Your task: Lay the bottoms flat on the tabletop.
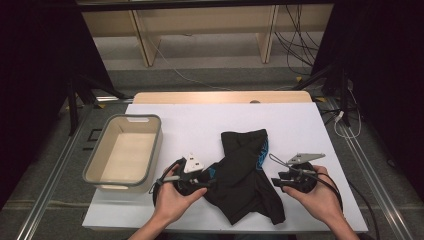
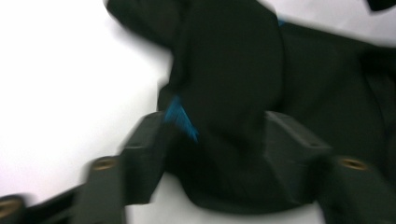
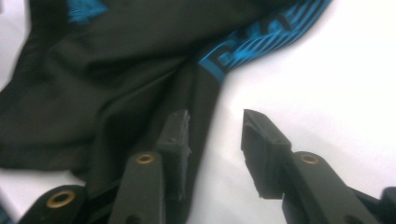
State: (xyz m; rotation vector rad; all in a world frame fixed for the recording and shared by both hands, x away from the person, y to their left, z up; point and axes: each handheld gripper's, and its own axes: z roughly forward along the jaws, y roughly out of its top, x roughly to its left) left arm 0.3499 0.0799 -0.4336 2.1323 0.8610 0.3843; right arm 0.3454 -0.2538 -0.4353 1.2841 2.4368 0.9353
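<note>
White table (image 1: 300, 130), black garment (image 1: 245, 175)

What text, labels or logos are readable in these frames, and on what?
None can be read with certainty.
Black garment: its blue band carries blocky dark marks that may be letters, in the right gripper view; too blurred and cropped to read.
Grey bin: no label visible.
Left gripper and right gripper: no markings legible.
White table cover: plain, no print.
</note>
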